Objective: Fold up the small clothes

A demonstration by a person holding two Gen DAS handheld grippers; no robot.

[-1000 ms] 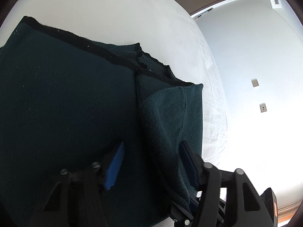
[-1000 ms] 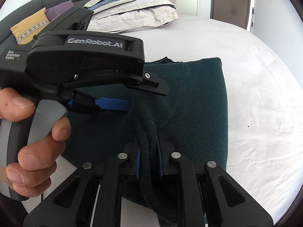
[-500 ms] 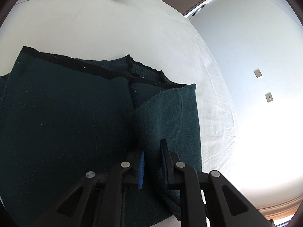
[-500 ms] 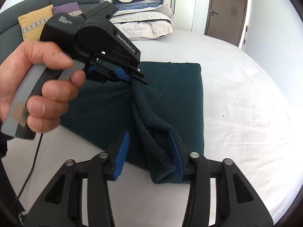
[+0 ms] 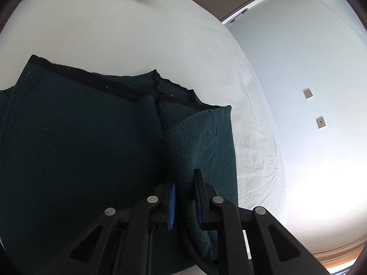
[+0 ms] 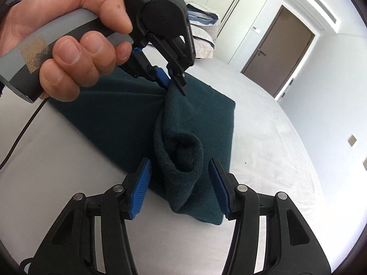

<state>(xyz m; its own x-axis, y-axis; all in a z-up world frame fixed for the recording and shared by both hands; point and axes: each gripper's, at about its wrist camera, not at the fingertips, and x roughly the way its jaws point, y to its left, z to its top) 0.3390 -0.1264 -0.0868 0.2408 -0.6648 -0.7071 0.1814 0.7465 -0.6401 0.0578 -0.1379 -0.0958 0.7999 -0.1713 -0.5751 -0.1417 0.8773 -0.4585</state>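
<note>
A dark green knitted garment (image 5: 80,151) lies partly folded on the white bed (image 5: 137,36). My left gripper (image 5: 184,197) is shut on a raised fold of the garment and lifts it off the flat part. In the right wrist view the left gripper (image 6: 170,81) pinches the top of that fold, and the sleeve (image 6: 181,151) hangs down from it in a loose roll. My right gripper (image 6: 180,183) is open, its blue pads on either side of the hanging sleeve end, not touching it.
Pillows (image 6: 201,39) are stacked at the head of the bed. A brown door (image 6: 277,45) and white wardrobes stand behind. The bed edge runs along the right side (image 5: 270,160), with a wall and sockets beyond. A cable (image 6: 20,135) trails from the left gripper.
My right gripper has let go of the sleeve, opened and drawn back. My left gripper has closed on the fold and lifted it.
</note>
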